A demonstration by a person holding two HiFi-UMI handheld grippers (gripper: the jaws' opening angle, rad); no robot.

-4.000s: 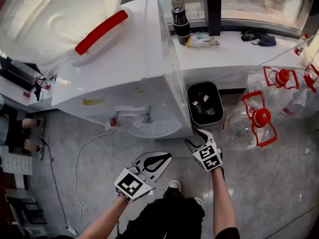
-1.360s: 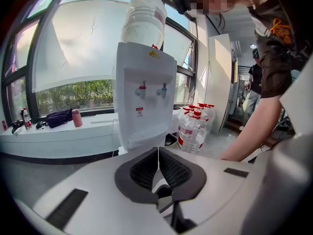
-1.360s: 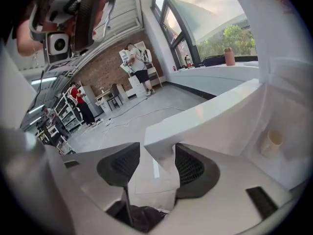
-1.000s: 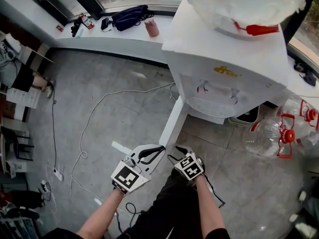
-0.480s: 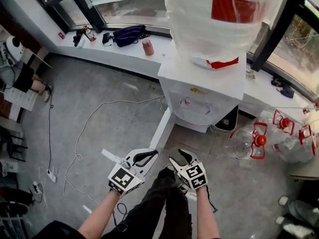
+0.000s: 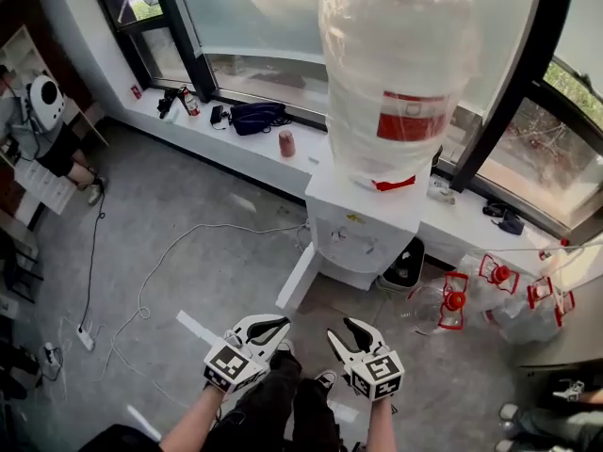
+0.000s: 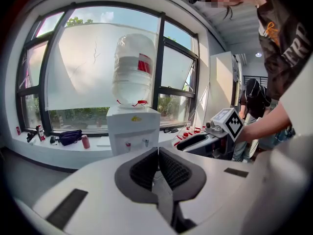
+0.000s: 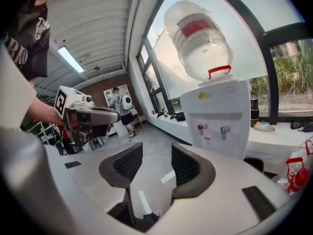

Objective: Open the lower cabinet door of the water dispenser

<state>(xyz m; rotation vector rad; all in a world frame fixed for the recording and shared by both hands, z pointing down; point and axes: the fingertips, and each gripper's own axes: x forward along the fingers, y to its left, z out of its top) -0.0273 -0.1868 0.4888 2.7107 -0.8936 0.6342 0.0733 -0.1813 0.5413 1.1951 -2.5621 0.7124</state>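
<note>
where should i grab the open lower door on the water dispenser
Probably the free end of the lower door, farthest from the water dispenser. It stands swung out toward you as a thin panel, so pinching across its thickness from the front should work.

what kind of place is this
Probably an office or workroom, not a home: a water dispenser stands by big windows, with spare bottles beside it and a loose cable nearby.
</note>
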